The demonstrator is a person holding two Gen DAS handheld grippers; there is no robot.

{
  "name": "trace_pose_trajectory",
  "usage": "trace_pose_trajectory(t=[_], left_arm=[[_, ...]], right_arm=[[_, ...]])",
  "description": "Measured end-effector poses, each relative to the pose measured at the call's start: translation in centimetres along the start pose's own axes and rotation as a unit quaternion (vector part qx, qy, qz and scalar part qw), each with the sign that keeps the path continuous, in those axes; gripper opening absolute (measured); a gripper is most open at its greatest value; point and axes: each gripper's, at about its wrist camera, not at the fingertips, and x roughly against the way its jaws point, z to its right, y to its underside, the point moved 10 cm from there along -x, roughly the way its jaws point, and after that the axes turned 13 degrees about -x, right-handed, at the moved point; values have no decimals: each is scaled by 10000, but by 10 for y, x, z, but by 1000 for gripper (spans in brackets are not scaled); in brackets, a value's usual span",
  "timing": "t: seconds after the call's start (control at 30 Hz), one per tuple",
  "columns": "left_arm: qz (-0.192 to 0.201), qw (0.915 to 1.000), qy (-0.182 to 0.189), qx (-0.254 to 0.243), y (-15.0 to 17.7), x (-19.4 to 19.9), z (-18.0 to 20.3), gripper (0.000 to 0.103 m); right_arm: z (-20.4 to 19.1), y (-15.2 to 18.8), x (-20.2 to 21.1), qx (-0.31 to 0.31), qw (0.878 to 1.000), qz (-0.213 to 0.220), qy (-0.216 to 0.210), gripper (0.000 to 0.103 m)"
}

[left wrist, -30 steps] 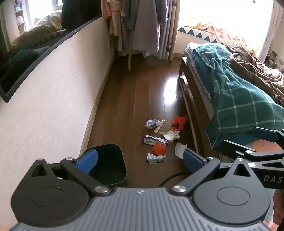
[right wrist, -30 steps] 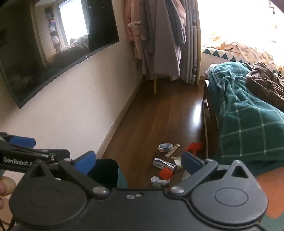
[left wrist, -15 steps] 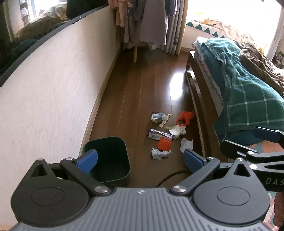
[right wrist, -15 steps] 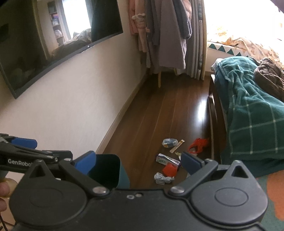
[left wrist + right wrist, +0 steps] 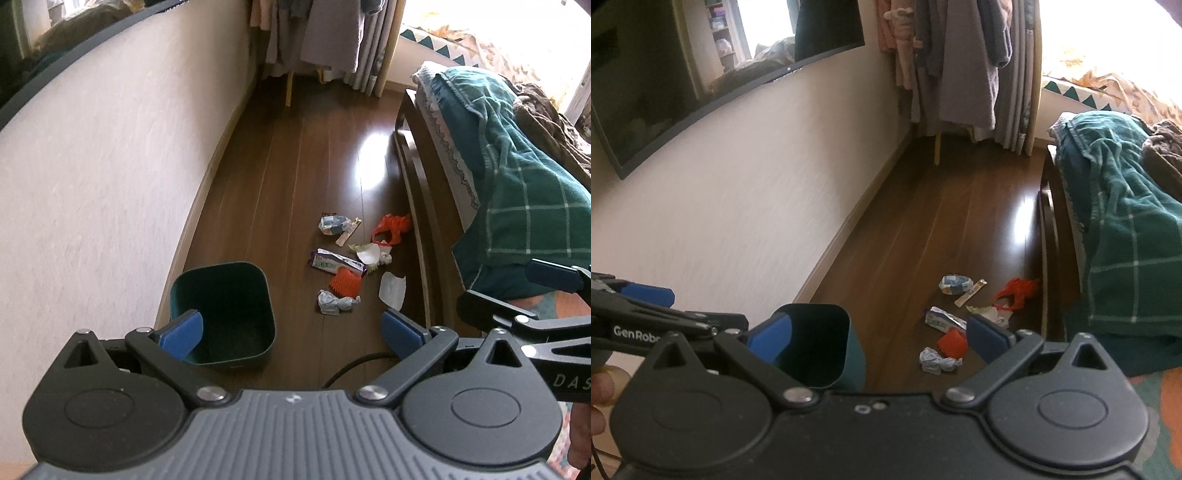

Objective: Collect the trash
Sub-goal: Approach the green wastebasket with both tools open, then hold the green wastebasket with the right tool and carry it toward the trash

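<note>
Left wrist view shows both the left hand-held gripper (image 5: 291, 328) and right hand-held gripper (image 5: 879, 339) spread and holding nothing, the green bin (image 5: 225, 314) apparently bare at seven o'clock, all the trash (image 5: 340, 284) uncollected at one o'clock on the floor (image 5: 295, 177).

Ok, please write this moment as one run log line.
phase: approach | left gripper: open, empty | right gripper: open, empty | bin: upright on floor | trash: scattered beside bed, none collected

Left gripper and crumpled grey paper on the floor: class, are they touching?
Apart. The left wrist view shows the left gripper open, with bare floor between it and the crumpled grey paper.
</note>
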Motion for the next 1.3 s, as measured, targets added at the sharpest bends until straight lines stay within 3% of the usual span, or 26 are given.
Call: trace_pose_trajectory(t=[0.23,0.37,0.47,0.67,0.8,0.97,1.13,1.3], left_arm=[[-85,10000,12,18,3,-34,-26,103],[-257,9994,-219,105,10,-59,-50,103],[-397,9978,-446,277,17,-81,-71,103],[-769,9923,-825,512,44,-140,-103,103],[-1089,9862,-1003,737,68,-174,-119,103],[-1334,9814,-1106,827,97,-206,-134,103],[-1526,9763,-1200,954,117,-231,-147,103],[-1659,9731,-1261,985,130,-243,-155,103]], right_arm=[[-5,-1,-35,11,10000,-38,51,101],[3,0,-67,19,9998,-203,40,101],[8,5,-107,82,9988,-484,37,101],[11,45,-226,368,9919,-1216,-10,100],[8,82,-307,466,9847,-1675,71,84],[-3,132,-392,510,9743,-2193,43,75],[-14,163,-436,536,9676,-2466,45,62],[-22,178,-463,599,9632,-2615,176,41]])
